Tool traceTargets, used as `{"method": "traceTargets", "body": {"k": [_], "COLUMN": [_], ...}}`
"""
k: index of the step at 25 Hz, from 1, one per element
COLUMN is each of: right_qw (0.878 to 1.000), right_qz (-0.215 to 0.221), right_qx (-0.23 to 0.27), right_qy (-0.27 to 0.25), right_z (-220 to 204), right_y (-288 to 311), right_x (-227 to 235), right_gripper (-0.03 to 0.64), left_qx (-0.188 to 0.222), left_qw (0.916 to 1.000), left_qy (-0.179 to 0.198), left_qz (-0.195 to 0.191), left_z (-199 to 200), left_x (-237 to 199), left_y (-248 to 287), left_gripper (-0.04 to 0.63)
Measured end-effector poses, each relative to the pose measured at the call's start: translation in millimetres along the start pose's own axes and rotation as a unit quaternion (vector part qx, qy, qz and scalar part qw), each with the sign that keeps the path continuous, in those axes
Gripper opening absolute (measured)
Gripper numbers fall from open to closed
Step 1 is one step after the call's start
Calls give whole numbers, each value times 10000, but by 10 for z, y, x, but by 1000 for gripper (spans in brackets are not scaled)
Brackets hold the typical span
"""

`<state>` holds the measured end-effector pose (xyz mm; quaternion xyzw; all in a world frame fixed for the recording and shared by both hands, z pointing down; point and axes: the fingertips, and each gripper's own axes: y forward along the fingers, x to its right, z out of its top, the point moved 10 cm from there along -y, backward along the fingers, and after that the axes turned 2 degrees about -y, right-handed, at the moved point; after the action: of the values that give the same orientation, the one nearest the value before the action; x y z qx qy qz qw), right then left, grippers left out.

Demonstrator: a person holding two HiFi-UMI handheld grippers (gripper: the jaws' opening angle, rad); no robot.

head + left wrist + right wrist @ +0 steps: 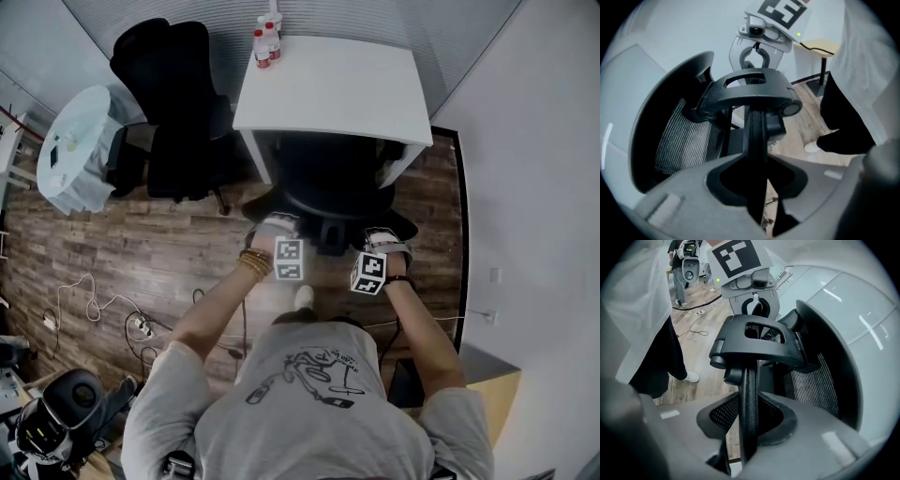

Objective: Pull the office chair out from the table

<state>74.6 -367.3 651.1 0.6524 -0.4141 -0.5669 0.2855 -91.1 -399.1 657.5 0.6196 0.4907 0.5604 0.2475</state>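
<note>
Head view is showing the black mesh office chair [328, 183] sitting tucked under the white rectangular worktop [328, 89], while the fingers [670, 206] of the left gripper [757, 174] and right gripper [749, 423] are pinching its backrest rim [754, 136], so the pulling itself is apparently remaining.

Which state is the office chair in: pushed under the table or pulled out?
Pushed in. In the head view the office chair sits partly under the table, its backrest towards the person.
</note>
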Motion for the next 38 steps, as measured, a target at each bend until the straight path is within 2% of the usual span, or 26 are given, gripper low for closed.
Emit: {"method": "traceTargets", "body": {"k": [38], "right_qw": [9999], "right_qz": [21], "right_qx": [62], "right_qy": [104], "right_z": [-27], "right_y": [-491], "right_x": [-782], "right_gripper": [107], "left_qx": [-55], "left_qw": [9999], "left_qy": [66], "left_qz": [-70], "left_z": [339], "left_x": [819], "left_y": [-366], "left_gripper": [110]}}
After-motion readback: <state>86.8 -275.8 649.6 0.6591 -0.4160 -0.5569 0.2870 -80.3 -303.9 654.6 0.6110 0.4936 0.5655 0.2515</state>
